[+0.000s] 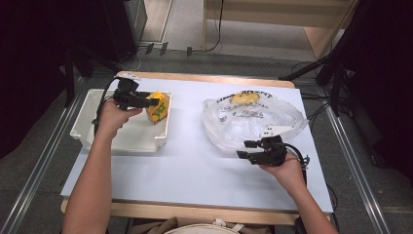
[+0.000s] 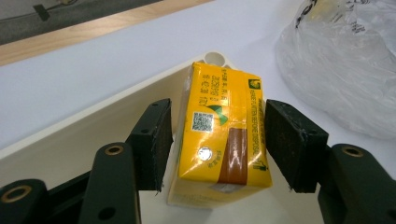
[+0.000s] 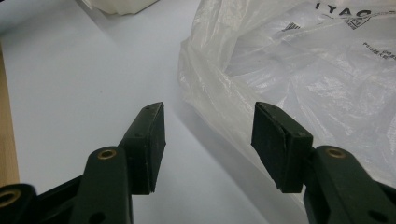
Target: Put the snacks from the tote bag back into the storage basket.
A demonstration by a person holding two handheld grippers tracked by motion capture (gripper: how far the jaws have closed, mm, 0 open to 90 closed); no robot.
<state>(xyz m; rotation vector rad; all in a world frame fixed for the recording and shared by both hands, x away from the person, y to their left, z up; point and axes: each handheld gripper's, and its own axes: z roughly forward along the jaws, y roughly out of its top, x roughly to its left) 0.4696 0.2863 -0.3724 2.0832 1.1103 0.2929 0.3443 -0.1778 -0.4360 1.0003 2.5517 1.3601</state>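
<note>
My left gripper (image 2: 215, 140) stands released: its pads flank the yellow drink carton (image 2: 222, 135) with a visible gap on each side, pressing neither face. The carton stands in the white tray (image 1: 97, 131), at the tray's far right corner. My right gripper (image 3: 208, 140) is also released and holds nothing; its jaws stand apart over the white tabletop (image 1: 195, 165), just beside the near edge of the clear plastic bag (image 1: 253, 119). A yellow item (image 1: 245, 98) lies inside the bag at its far end.

White table (image 1: 185, 161) w/ wood edge: white tray (image 1: 85, 129) at left, clear plastic bag (image 1: 253, 122) at right.
</note>
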